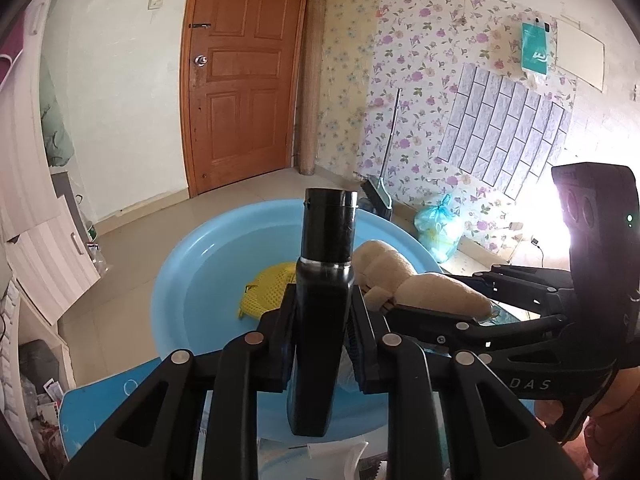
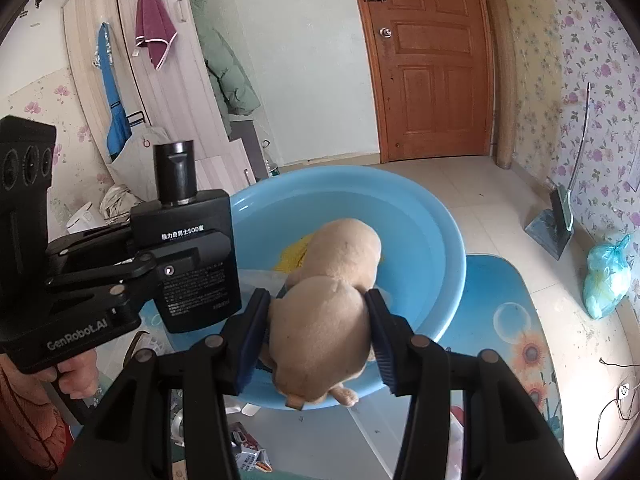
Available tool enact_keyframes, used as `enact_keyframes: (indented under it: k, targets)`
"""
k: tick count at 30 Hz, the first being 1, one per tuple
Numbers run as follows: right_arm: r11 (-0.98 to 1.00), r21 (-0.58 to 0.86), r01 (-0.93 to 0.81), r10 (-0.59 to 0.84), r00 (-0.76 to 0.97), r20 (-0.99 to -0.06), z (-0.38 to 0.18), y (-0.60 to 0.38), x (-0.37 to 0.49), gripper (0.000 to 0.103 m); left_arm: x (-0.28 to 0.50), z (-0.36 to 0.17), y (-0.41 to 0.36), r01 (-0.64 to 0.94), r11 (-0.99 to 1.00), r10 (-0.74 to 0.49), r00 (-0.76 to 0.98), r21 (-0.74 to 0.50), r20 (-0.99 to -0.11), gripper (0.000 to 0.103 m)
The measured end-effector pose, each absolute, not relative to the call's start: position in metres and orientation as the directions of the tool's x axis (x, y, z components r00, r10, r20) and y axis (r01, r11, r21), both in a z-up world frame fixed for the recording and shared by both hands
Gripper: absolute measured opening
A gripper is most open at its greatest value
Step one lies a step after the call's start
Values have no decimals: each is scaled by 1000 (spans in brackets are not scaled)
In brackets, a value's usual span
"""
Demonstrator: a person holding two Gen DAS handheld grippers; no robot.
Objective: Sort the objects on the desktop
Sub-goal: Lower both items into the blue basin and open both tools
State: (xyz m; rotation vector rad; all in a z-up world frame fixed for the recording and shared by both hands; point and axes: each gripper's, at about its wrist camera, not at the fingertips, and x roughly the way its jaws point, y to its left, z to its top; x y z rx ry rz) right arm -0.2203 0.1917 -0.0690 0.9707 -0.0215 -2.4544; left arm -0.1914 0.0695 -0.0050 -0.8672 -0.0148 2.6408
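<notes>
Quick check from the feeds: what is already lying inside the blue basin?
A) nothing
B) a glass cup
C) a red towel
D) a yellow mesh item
D: a yellow mesh item lies on the bottom of the blue basin, beyond the black bottle and the plush toy that the grippers hold.

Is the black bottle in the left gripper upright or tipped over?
Upright. The black bottle stands cap-up between the left gripper fingers, above the blue basin.

Black bottle (image 1: 320, 320), tan plush toy (image 2: 324, 320), light-blue basin (image 2: 432, 240), yellow mesh cloth (image 1: 266, 286)
</notes>
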Motion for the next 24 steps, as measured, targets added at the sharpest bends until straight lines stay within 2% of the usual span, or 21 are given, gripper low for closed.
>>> enact_keyframes:
  k: [2,6,10,18,24]
  targets:
    - [-878,209,432,-457,-620,-638,-68,193,-221,50,-188,-2,66,-331,-935,345,-751,-132,-563,25]
    - [-892,196,408,-429,-620,-657,-68,188,-217,51,-173,2,56,-314,-935,351,-759,-163,-549,45]
    - [-899,184,398,-413,-627,-660,-65,183,-206,53,-156,-1,50,-289,-945,324,-757,-154,-568,49]
    - [-896,206,393,-428,-640,-639,-63,180,-177,54,-110,-13,32,-217,-961,277,-740,-172,-613,64]
    - [-892,236,386,-443,-637,-631,-67,178,-156,54,-82,-23,24,-178,-970,245,-721,-169,-648,72]
